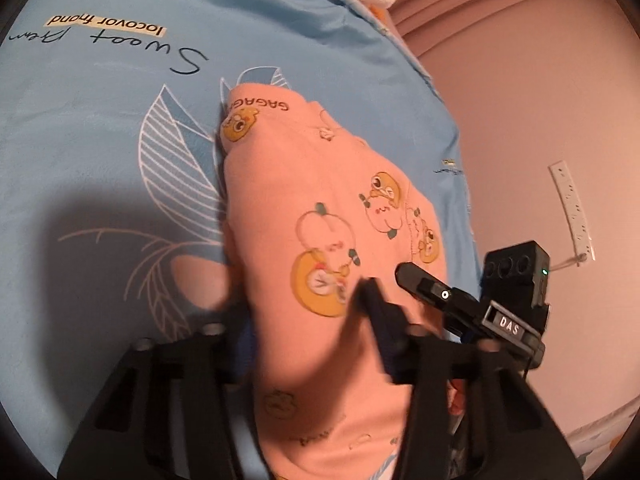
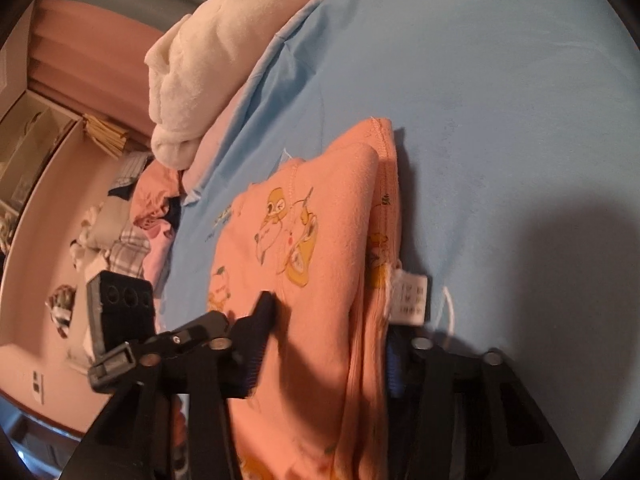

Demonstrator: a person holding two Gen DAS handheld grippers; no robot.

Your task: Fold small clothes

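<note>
A small pink garment [image 1: 320,216] with yellow cartoon prints lies folded on a light blue bedspread [image 1: 100,128]. My left gripper [image 1: 300,320] is shut on its near part; the cloth runs between the fingers, and the left one is hidden under it. In the right wrist view the same garment [image 2: 320,240] shows in stacked layers with a white care label [image 2: 410,298] at its right edge. My right gripper [image 2: 328,340] is shut on the garment's near edge. The other gripper's body shows at the right of the left wrist view [image 1: 500,304] and at the left of the right wrist view [image 2: 132,328].
A white fluffy blanket [image 2: 216,48] lies at the far edge of the bed. A pile of mixed clothes [image 2: 128,232] sits beyond the bed's left side. A pink wall with a white power strip [image 1: 572,212] is at the right.
</note>
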